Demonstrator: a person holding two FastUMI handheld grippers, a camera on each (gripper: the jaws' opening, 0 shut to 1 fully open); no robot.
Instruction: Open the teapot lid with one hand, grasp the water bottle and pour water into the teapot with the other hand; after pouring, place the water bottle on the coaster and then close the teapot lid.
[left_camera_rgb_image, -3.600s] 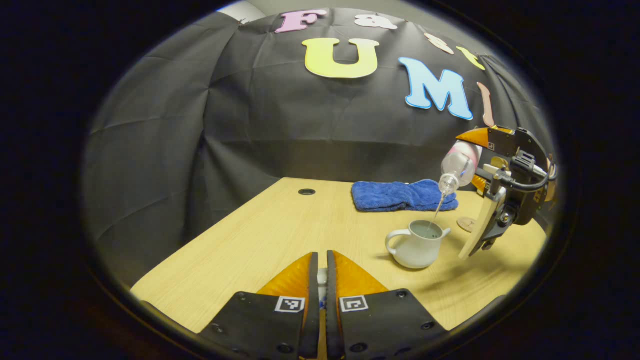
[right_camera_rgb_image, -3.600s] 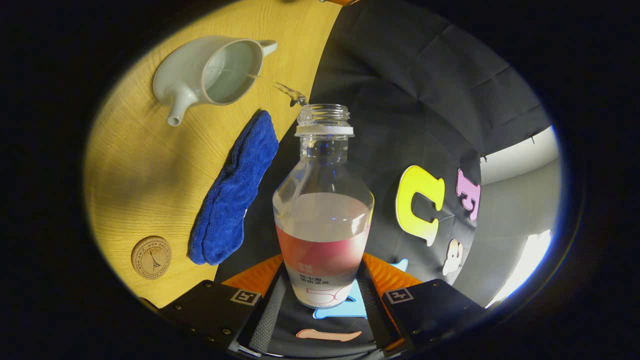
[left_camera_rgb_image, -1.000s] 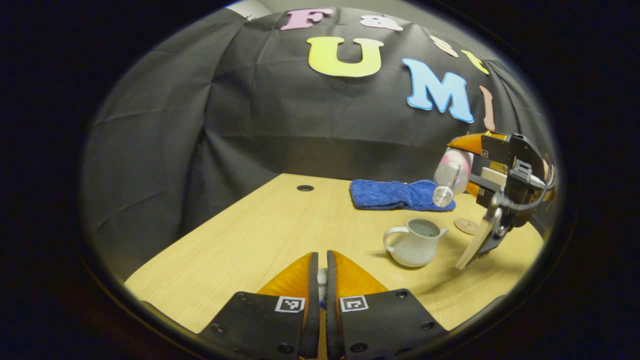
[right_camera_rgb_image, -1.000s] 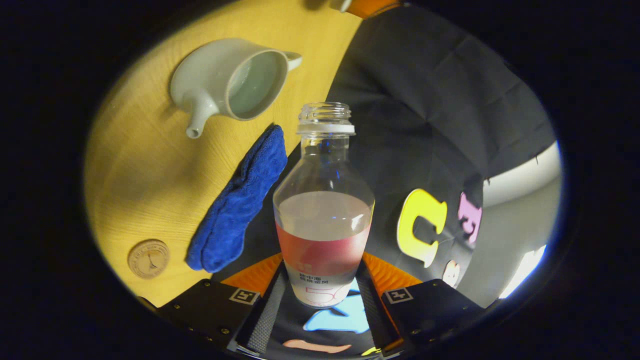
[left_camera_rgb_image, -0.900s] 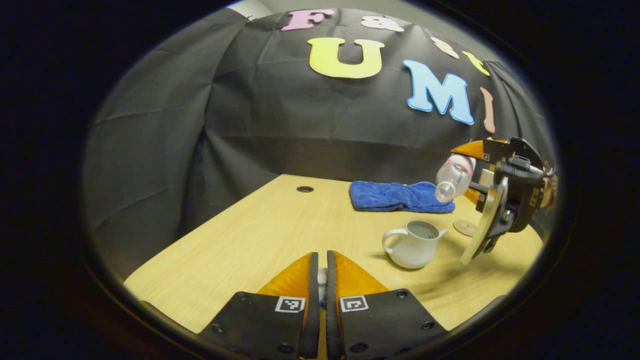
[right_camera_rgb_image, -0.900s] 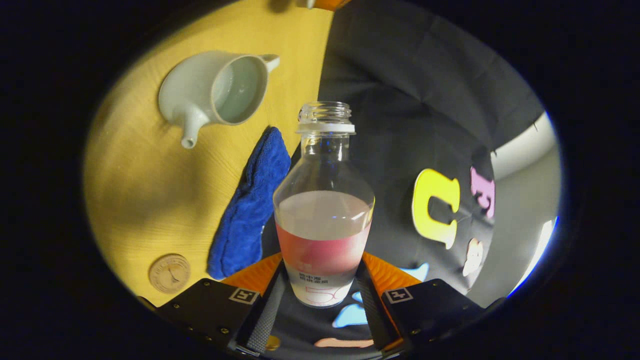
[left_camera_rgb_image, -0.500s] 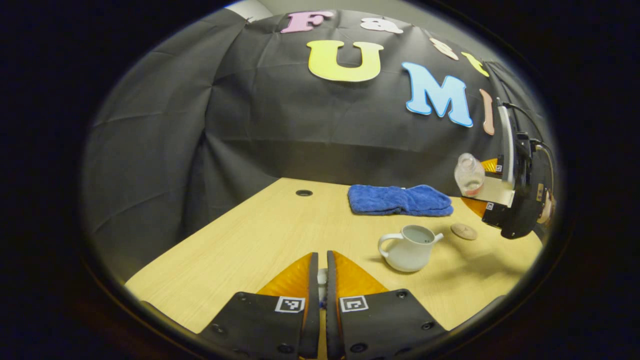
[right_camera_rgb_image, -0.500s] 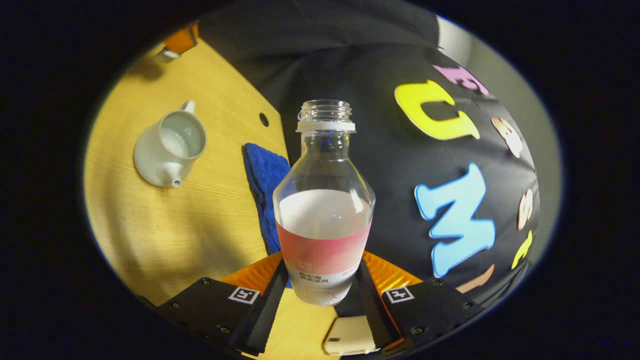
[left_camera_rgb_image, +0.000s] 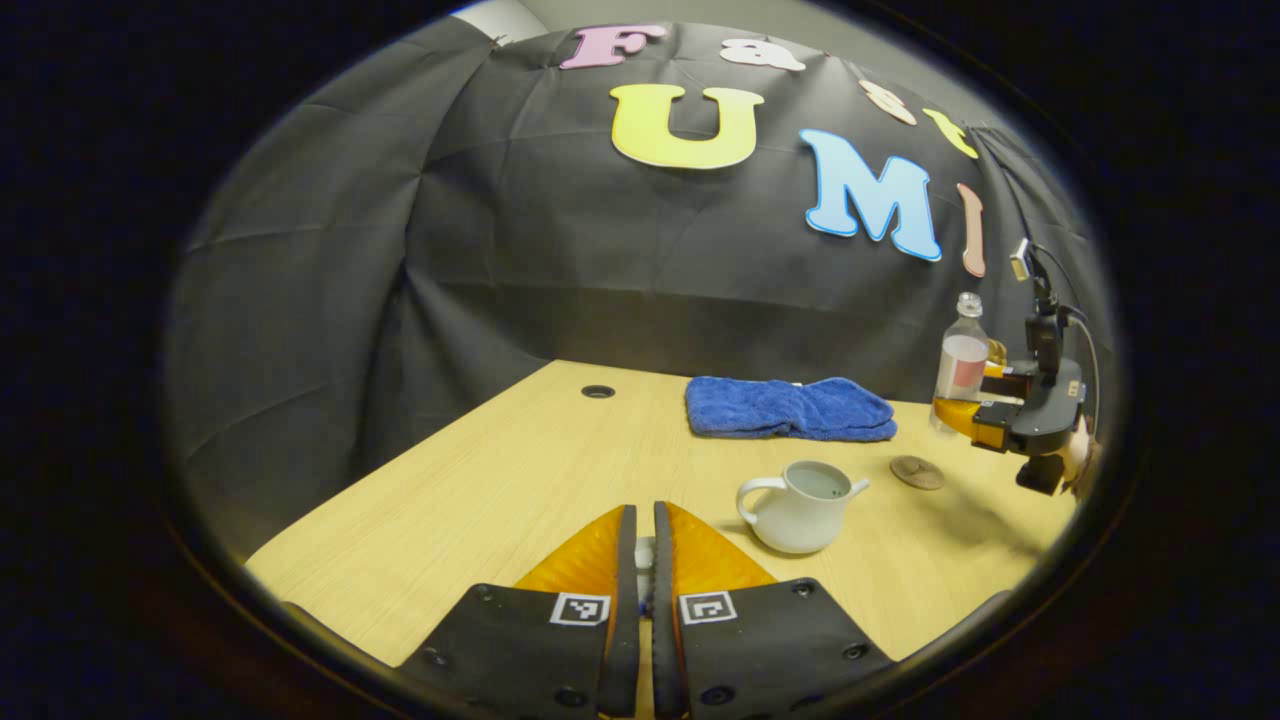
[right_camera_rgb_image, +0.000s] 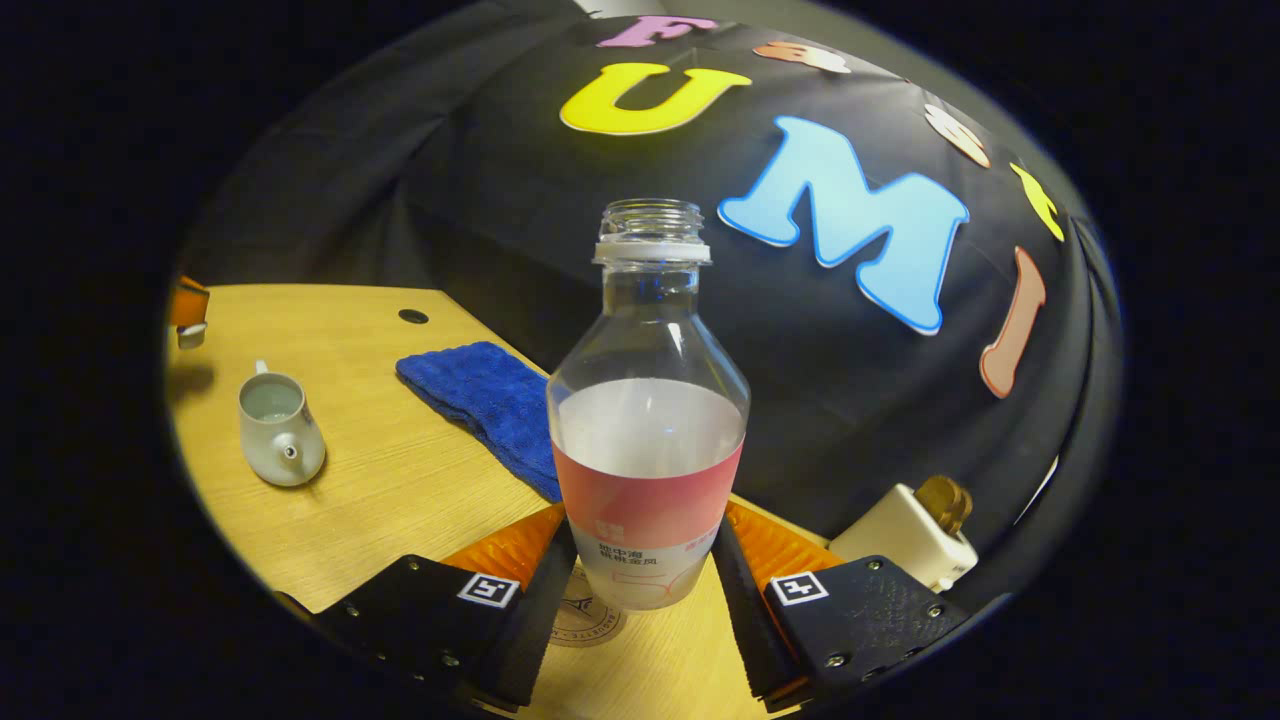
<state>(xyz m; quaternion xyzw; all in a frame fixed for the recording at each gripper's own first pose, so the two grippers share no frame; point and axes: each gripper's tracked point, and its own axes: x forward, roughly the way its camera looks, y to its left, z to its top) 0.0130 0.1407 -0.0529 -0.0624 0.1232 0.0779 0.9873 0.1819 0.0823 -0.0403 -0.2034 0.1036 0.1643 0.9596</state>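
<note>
1 bottle (right_camera_rgb_image: 647, 420) clamped in R gripper (right_camera_rgb_image: 640, 575); L gripper (left_camera_rgb_image: 637, 560) together on lid; 1 teapot (left_camera_rgb_image: 797, 505).

left gripper view: low, wallward | right: closer | shared: teapot (left_camera_rgb_image: 797, 509), towel (left_camera_rgb_image: 788, 408)

Pretty dim overall, warm light from above. Soft shadows on the table (left_camera_rgb_image: 520, 470) beside the teapot (left_camera_rgb_image: 797, 507) and under the right gripper (left_camera_rgb_image: 985, 405). Small highlights on the water bottle (right_camera_rgb_image: 648, 420). Heavy fisheye bending at edges, centre sharp, rim dark.
</note>
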